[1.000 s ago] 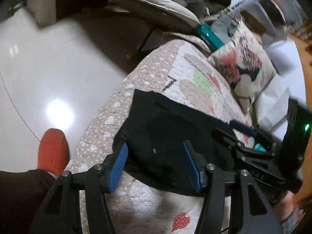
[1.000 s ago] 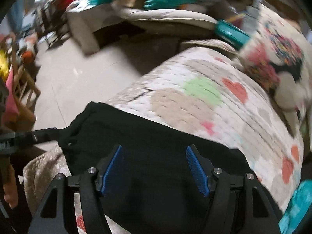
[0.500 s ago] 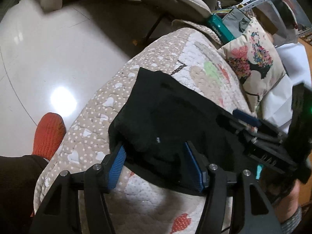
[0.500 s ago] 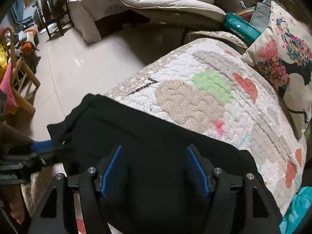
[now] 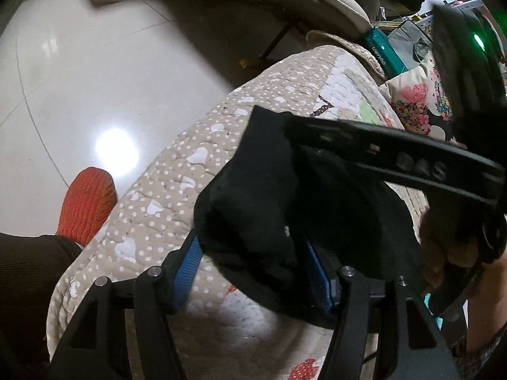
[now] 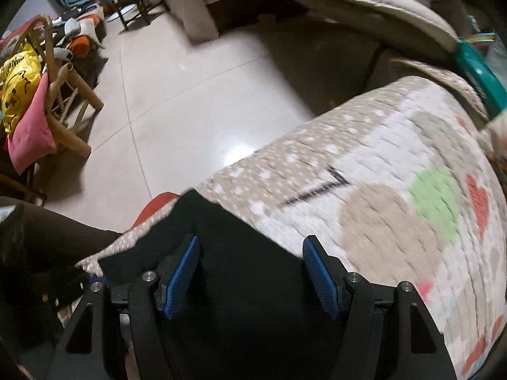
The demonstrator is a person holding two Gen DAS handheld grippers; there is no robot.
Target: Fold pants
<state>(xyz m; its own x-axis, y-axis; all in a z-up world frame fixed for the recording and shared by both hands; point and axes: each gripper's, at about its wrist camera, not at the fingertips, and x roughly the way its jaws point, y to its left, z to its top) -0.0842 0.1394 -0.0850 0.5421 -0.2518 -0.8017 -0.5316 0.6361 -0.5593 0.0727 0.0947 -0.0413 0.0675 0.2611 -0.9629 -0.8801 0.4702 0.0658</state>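
Note:
The black pants [image 5: 253, 196] lie bunched on a quilted heart-pattern cover [image 5: 164, 196] of a sofa or bed. My left gripper [image 5: 256, 266] is open, its blue pads either side of a raised fold of the pants. The right gripper's black body [image 5: 396, 155] crosses above the pants in the left wrist view. In the right wrist view my right gripper [image 6: 250, 272] is open just above the black fabric [image 6: 247, 285], near its pointed far edge.
The quilt edge drops to a glossy tiled floor [image 5: 79, 79] on the left. The person's red slipper [image 5: 85, 202] stands beside it. A floral pillow [image 5: 418, 107] lies at the far right. A chair with pink and yellow items [image 6: 28, 101] stands across the floor.
The pants have been pulled up into a thicker bunch between my left pads. My right gripper has swung left over the pants toward the quilt's edge.

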